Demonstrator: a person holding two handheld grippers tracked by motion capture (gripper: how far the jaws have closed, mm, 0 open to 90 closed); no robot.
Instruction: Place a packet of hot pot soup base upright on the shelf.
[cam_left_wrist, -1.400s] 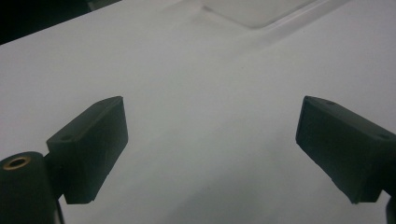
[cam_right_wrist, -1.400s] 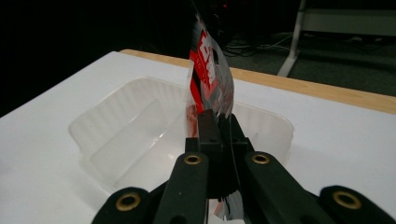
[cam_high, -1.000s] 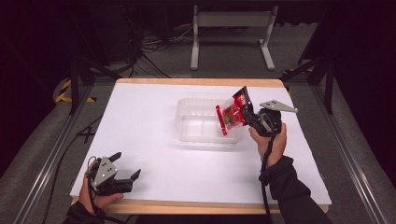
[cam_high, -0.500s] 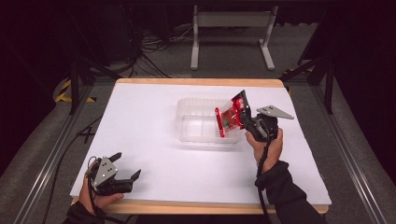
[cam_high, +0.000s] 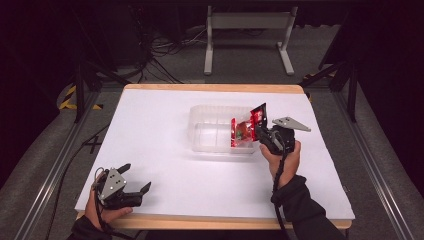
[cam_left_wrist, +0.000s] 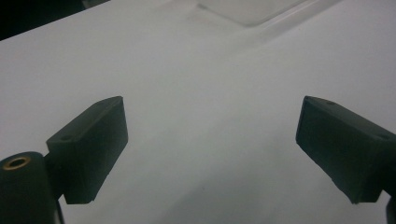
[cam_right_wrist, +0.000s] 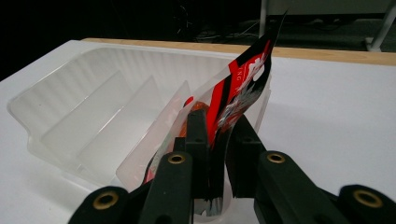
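Since a second ago: right gripper (cam_high: 261, 134) and its red snack packet (cam_high: 246, 131) have sunk slightly and drawn a little nearer, the packet's lower end now sitting in the right-hand end of the clear plastic tray (cam_high: 212, 131); left gripper (cam_high: 135, 180) unmoved.

Item 1, red snack packet (cam_right_wrist: 236, 95): glossy red, black and white foil, standing nearly upright, tilted a little to the right, lower part inside the tray's rightmost compartment against the end wall, top corner rising above the rim.

Item 2, right gripper (cam_right_wrist: 219, 140): jaws have just been easing apart, the packet's foil between them. In the right gripper view the left pad lies against the packet; a narrow gap shows at the right pad, so the pinch is loosened, not clamped.

Item 3, clear plastic tray (cam_right_wrist: 70, 93): ribbed, divided by cross walls, lying at the table's far middle.

Item 4, left gripper (cam_left_wrist: 210, 154): jaws spread wide, nothing between them, resting low at the near left corner of the white table (cam_high: 165, 120), well apart from the tray.
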